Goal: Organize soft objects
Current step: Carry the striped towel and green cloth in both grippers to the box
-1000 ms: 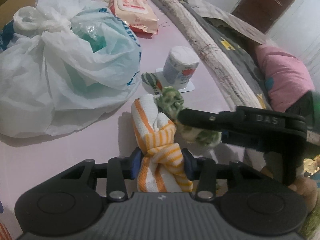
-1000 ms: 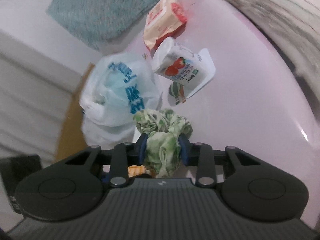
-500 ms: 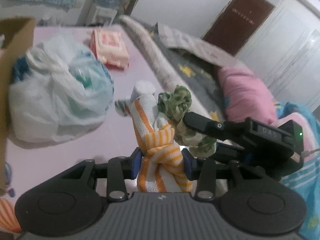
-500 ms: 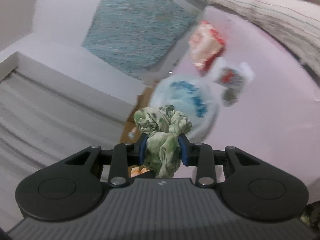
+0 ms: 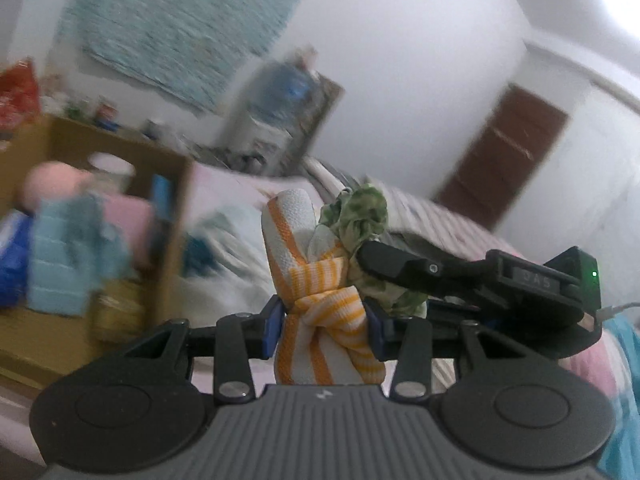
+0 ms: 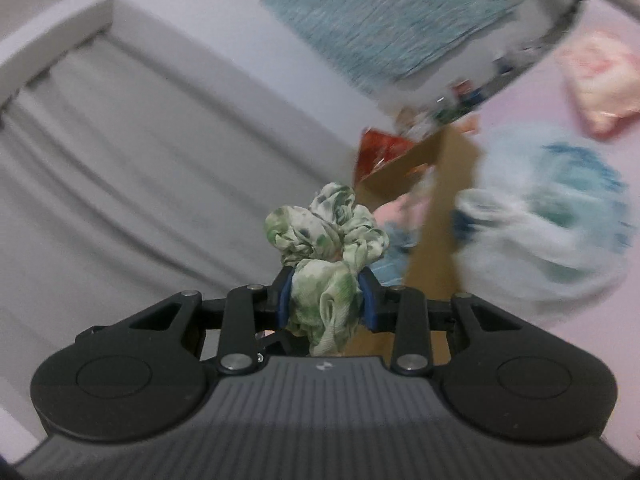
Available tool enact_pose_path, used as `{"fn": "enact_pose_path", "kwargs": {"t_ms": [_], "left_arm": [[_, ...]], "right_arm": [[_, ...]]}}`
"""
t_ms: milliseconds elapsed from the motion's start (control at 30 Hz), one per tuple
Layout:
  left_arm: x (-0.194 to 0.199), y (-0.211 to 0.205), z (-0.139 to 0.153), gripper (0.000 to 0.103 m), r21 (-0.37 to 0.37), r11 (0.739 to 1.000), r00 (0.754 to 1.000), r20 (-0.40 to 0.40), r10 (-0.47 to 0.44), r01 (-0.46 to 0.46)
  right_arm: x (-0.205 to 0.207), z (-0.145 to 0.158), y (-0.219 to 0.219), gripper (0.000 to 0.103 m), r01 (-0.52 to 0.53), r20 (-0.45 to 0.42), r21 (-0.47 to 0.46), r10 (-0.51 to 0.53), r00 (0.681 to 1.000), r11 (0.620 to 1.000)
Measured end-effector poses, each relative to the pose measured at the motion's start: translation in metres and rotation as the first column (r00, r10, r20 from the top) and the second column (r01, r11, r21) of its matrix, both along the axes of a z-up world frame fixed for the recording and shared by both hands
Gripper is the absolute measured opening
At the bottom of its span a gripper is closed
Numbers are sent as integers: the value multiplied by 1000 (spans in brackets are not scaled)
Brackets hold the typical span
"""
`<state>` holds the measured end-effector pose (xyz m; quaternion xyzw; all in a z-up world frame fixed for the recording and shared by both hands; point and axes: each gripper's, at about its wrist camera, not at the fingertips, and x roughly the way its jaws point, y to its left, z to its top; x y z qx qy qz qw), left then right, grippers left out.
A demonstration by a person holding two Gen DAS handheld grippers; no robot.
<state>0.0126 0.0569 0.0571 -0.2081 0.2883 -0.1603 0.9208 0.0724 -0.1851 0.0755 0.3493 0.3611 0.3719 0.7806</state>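
While both views are smeared with blur, we still read the grips clearly: our left gripper (image 5: 323,322) is clamped on the knot of a white-and-orange striped cloth (image 5: 316,280), blue pads pressing both sides, the cloth's rounded end standing upright above the jaws. Our right gripper (image 6: 326,304) pinches a green-patterned scrunchie (image 6: 326,240), jaws narrow on the bunched fabric, ruffles puffing out above the pads. From the left wrist view we see the right gripper (image 5: 370,258) coming in from the right, its scrunchie (image 5: 360,216) just beside the cloth, maybe touching, can't tell. Both items are held up off the pink bed (image 6: 560,344). A cardboard box (image 5: 172,216) with soft things inside sits left of the cloth; a white plastic bag (image 6: 552,236) lies beside the box (image 6: 444,216). A brown door (image 5: 504,160) shows far right.
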Motion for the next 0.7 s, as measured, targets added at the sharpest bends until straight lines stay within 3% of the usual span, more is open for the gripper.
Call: {"fn": "enact_pose_path", "kwargs": {"t_ms": [167,400,533,700], "left_arm": [[-9,60,10,43,4,984,983,40,179,-179],[-17,128,1,44,38,918,918,46,394,-396],[-18,158,-4,44,43,890,891,39,452,-453],[-16,180,-9,44,34,889,889,25,457,-457]], "right_arm": [[40,15,81,33,-153,-11,-40,152,988,987],[86,1,176,33,-300,-139,-113,283,949,947],[100,-23,207,33,-346,-224,-159,308,925,925],[113,-61,242,36,-436,-358,-286,326,875,853]]}}
